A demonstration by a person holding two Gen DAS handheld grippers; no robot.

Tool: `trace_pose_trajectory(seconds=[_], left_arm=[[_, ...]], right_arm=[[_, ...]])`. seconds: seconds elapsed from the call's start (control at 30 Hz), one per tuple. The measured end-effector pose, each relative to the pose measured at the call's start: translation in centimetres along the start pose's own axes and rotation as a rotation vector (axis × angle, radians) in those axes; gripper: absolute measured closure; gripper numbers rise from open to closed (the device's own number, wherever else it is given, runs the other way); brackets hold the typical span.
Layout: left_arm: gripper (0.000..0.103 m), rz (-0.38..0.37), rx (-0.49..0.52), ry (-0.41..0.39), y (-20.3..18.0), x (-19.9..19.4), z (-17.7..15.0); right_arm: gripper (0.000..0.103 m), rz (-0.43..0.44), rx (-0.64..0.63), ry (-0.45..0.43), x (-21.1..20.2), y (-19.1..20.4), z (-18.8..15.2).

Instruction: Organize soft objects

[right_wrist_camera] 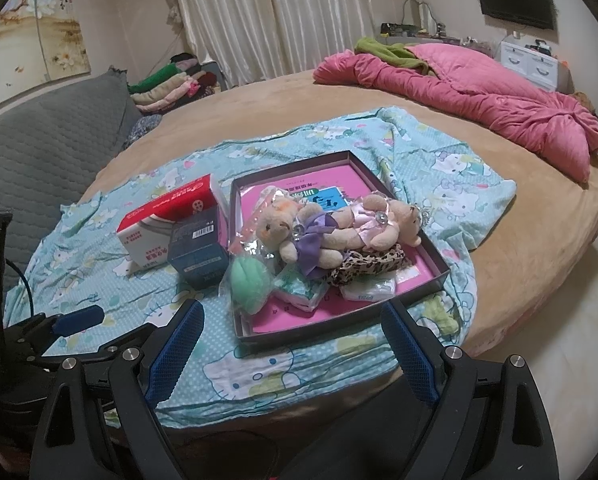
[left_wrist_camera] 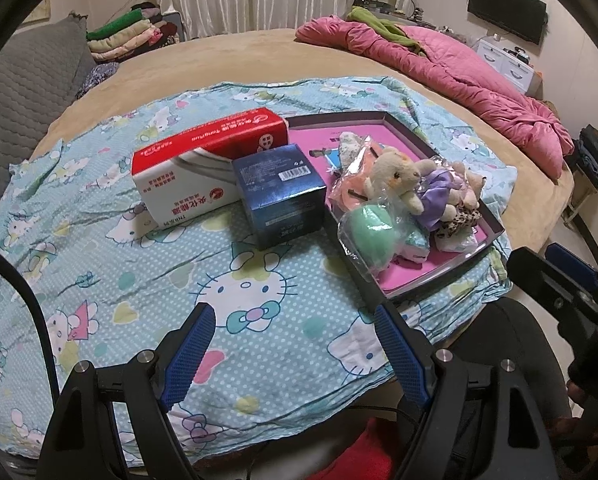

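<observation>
A shallow dark tray (left_wrist_camera: 495, 229) (right_wrist_camera: 439, 266) with a pink lining lies on a Hello Kitty cloth (left_wrist_camera: 147, 280) (right_wrist_camera: 259, 372). In it are heaped a plush bear in a purple dress (left_wrist_camera: 399, 176) (right_wrist_camera: 295, 236), a bear in a pink dress (right_wrist_camera: 379, 224), a green sponge ball in plastic (left_wrist_camera: 365, 236) (right_wrist_camera: 249, 280), a leopard-print piece (left_wrist_camera: 461, 216) (right_wrist_camera: 363, 266) and small tissue packs (right_wrist_camera: 369, 292). My left gripper (left_wrist_camera: 291, 312) hovers open over the cloth, in front of the blue box. My right gripper (right_wrist_camera: 291, 308) is open at the tray's near edge, with nothing between its fingers.
A red-and-white tissue box (left_wrist_camera: 203, 160) (right_wrist_camera: 159, 224) and a blue box (left_wrist_camera: 283, 196) (right_wrist_camera: 197, 254) stand left of the tray. A pink quilt (left_wrist_camera: 459, 76) (right_wrist_camera: 479, 92) lies at the back right. Grey padding (left_wrist_camera: 19, 92) and folded clothes (left_wrist_camera: 131, 36) are at the left.
</observation>
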State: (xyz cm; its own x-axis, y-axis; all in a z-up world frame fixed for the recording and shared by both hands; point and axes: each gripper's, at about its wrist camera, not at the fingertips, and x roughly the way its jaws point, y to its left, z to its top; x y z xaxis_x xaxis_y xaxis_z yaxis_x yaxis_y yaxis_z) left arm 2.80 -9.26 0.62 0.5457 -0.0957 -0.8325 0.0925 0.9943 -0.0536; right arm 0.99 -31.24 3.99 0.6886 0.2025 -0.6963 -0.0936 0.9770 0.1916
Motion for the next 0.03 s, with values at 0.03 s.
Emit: trace_pose_trajectory(seconds=[0.03], left_arm=[[0.022,0.0,-0.006,0.002,0.15,0.16,-0.07]], right_arm=[[0.012,0.001,0.0,0.001,0.04,0.03,0.03]])
